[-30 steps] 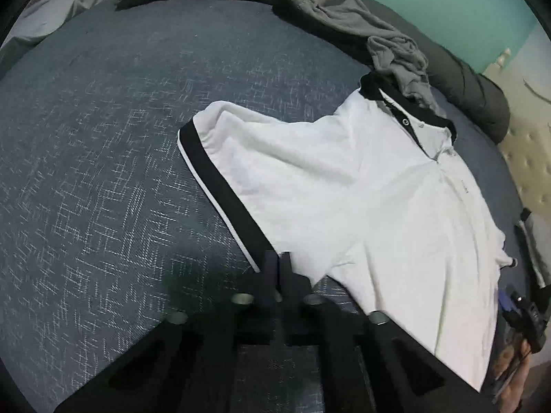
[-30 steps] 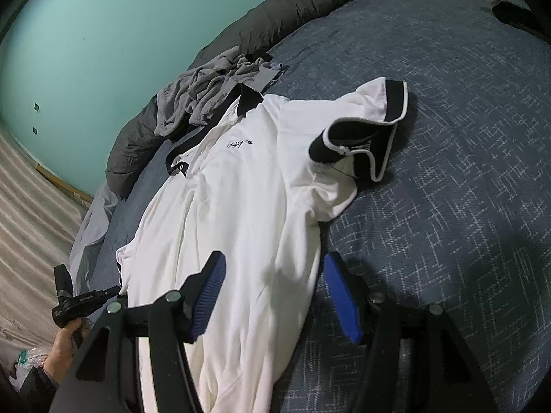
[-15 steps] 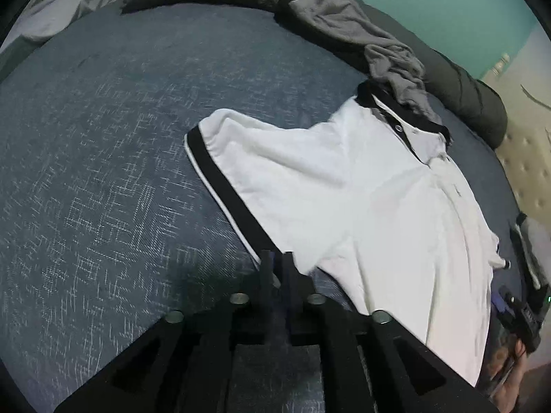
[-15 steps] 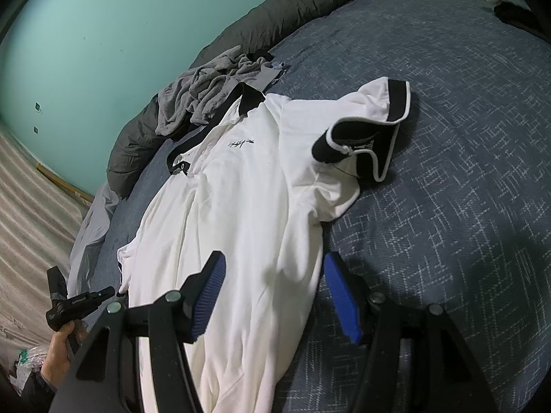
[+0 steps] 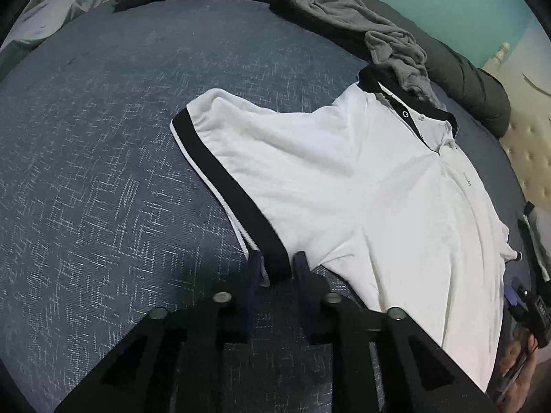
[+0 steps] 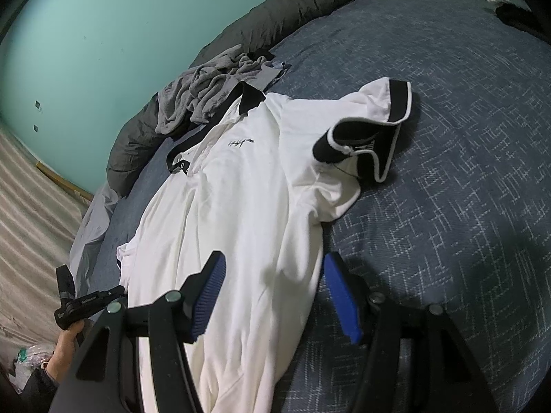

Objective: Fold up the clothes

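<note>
A white polo shirt (image 5: 361, 189) with black collar and cuffs lies face up on the blue bed cover (image 5: 86, 172). Its left sleeve is spread flat, and the black cuff band (image 5: 220, 168) runs down between the fingers of my left gripper (image 5: 277, 268), which stands slightly open around the cuff's near corner. In the right wrist view the shirt (image 6: 241, 206) stretches away from me, and its other sleeve (image 6: 361, 151) is crumpled with the cuff turned up. My right gripper (image 6: 273, 292) hangs wide open over the shirt's lower side edge, holding nothing.
A crumpled grey garment (image 5: 389, 41) touches the collar, resting against a dark rolled duvet (image 5: 475, 86) along the teal wall. A hand on the other gripper's handle (image 6: 82, 304) shows at the bed's edge. Blue cover (image 6: 465, 206) extends to the right of the shirt.
My left gripper was shut on the sleeve cuff; its fingers have now parted and the cuff lies loose between them. The right gripper stayed open and nearly still.
</note>
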